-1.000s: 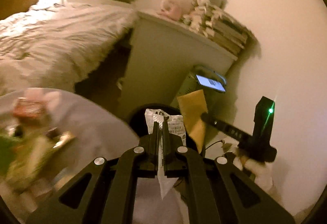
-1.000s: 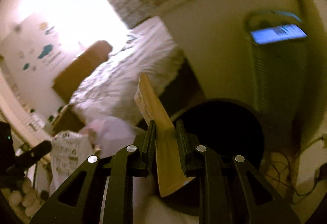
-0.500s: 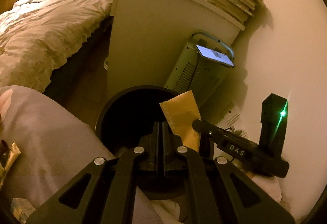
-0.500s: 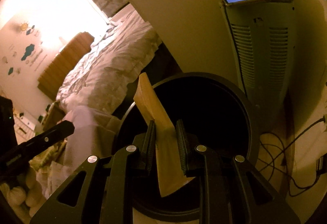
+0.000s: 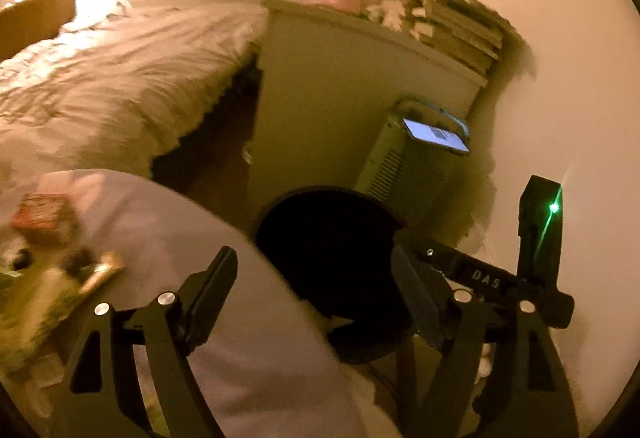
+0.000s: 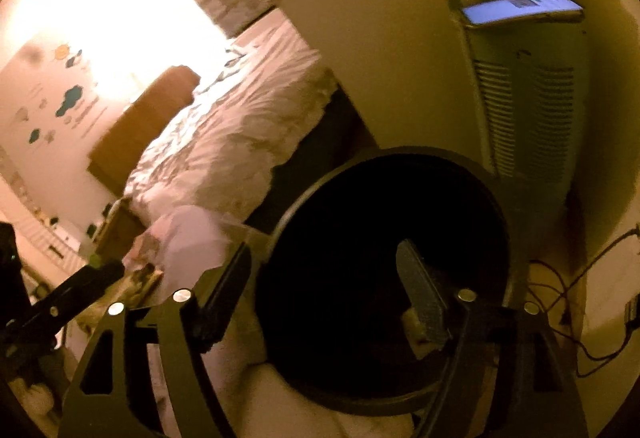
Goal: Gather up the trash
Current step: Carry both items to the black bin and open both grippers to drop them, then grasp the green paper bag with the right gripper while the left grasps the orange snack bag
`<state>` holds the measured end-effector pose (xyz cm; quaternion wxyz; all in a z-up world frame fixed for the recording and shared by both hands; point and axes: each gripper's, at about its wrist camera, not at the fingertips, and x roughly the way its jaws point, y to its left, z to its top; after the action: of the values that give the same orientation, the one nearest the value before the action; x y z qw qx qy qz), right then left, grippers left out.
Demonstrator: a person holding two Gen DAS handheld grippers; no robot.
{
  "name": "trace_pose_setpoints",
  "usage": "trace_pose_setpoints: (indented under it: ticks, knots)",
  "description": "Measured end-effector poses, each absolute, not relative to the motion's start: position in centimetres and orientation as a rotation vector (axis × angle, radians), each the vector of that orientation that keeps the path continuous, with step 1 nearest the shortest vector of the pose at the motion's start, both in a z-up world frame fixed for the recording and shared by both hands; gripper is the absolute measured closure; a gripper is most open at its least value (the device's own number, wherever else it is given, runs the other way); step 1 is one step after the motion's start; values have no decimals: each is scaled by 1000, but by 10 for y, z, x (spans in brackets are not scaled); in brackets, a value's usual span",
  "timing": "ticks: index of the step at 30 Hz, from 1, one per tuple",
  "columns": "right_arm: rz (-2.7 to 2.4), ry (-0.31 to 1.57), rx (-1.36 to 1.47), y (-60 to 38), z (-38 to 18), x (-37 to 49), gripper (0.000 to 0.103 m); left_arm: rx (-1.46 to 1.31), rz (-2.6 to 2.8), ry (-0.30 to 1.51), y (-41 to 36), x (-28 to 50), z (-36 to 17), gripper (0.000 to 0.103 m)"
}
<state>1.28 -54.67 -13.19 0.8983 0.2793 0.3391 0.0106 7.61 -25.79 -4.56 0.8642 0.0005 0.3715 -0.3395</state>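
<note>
A round black trash bin [image 5: 328, 238] stands on the floor right ahead of both grippers. In the left wrist view my left gripper [image 5: 316, 286] hovers at the bin's near edge, its jaws opening wide with nothing between them. In the right wrist view my right gripper [image 6: 324, 290] hangs over the bin's rim [image 6: 316, 194], jaws also opening and empty. A pale yellowish scrap [image 6: 412, 322] shows beside its right finger, low in the dark bin. The right gripper's body [image 5: 500, 278] with a green light sits at the left view's right side.
A lilac cloth surface [image 5: 180, 238] with blurred packets and wrappers [image 5: 40, 222] lies left of the bin. Behind the bin stand a pale heater [image 6: 528, 110] with a lit phone [image 6: 520, 8] on top and a white cabinet [image 5: 340, 86]. A bed [image 5: 112, 70] is left; cables [image 6: 580, 298] lie right.
The white paper wrapper left my left gripper and the yellow envelope left my right gripper. Both pairs of jaws went from shut to wide apart over the bin.
</note>
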Motion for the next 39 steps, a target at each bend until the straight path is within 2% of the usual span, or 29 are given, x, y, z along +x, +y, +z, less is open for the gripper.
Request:
trace_pose_setpoints:
  ticks: [4,8,21,25,26,28,32,35,38,39]
  knots:
    - [105,715,523,-510,-117,26,28,-35,-627,729,-210,68,-35,18]
    - [206,728,446,-459,-100,43,24,-65,-520,704,-154,65,-30,18]
    - [495,780,189,-276,-47,97,24,-174,-131,712,36,72,-56,18]
    - [557,812,99,-218,-41,123,24,-178,-70,739,74,83,-70,19]
    - [564,822,75,-204,-40,130,24,-181,-61,748,84,87,-74,20]
    - [566,849,19,-175,-44,145,24,-185,-58,774,96,94,-83,29]
    - [563,911,-52,-127,-55,177,24,-178,-75,816,104,105,-95,31]
    - [560,985,-91,-102,-73,201,24,-176,-101,833,107,106,-103,39]
    - [560,1054,-110,-87,-90,216,24,-181,-111,853,110,110,-110,49]
    - [580,1064,-98,-86,-93,217,32,-186,-117,860,111,111,-113,57]
